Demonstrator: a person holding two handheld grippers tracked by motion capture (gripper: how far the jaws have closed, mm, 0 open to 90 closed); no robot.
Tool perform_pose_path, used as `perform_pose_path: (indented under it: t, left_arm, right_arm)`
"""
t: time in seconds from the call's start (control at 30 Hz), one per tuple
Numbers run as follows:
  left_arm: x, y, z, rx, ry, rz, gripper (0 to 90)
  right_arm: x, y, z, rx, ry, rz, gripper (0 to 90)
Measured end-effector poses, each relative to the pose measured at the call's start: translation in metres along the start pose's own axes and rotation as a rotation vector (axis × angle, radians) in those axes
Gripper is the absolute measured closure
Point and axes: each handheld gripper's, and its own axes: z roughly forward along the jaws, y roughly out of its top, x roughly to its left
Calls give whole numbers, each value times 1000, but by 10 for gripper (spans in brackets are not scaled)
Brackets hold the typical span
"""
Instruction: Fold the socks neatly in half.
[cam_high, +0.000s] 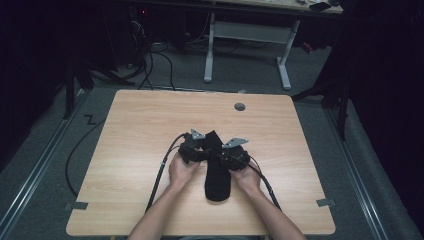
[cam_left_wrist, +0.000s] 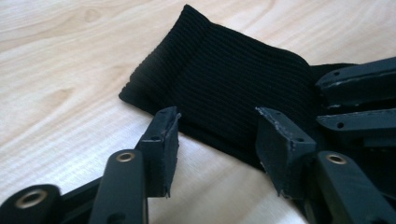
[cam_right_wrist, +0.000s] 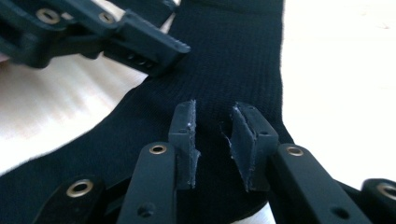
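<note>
High view: black sock (cam_high: 218, 172) lies lengthwise, cuff pointing away — both tongs spread, pinching nothing.

- Two bare forearms are seen entering from the bottom edge of the high view, angled inward toward each other.
- The left gripper (cam_high: 193, 148) is held in the left hand (cam_high: 181, 170), with its cable trailed back along the forearm.
- The right gripper (cam_high: 231, 153) is held in the right hand (cam_high: 247, 176), just beside the left one.
- In the left gripper view, the jaws are seen parted, with a clear gap between the pads (cam_left_wrist: 161, 149).
- In the right gripper view, the jaws are set closer together, yet a narrow gap is kept between the pads (cam_right_wrist: 186, 140).
- Nothing is clamped by either pair of jaws.
</note>
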Motion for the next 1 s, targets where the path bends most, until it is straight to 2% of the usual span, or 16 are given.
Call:
perform_pose_path:
  t: [0.07,0.13,0.23,0.33,0.5,0.57,0.67,0.77,0.9,1.0]
  left_arm:
    - [0,1,-3,-5,16,7,491]
    - [-1,0,-10,-17,16,13,492]
    - [-2,-4,-14,-6,13,20,494]
    - [-2,-9,-15,-4,6,11,497]
    - [-3,-11,-10,14,20,15,501]
    - [-3,-11,-9,12,29,11,504]
    - [-3,-11,-9,13,46,20,506]
    - [-3,-11,-8,11,63,35,510]
    - [-4,-11,-7,2,75,33,511]
    - [-3,-12,-7,-6,77,33,514]
  right_arm:
    - [-1,2,-1,-11,-2,-2,683]
    - [2,1,-10,-39,35,10,698]
    - [13,-2,-21,-61,79,-19,714]
    - [27,-4,-22,-52,128,-44,716]
    - [38,-6,-15,-21,163,-85,727]
    - [39,-7,-10,1,159,-100,775]
    - [39,-7,-9,-7,139,-138,881]
    - [43,-7,-10,-10,119,-175,898]
    - [44,-5,-18,-44,134,-179,899]
    - [48,-3,-29,-70,144,-200,900]
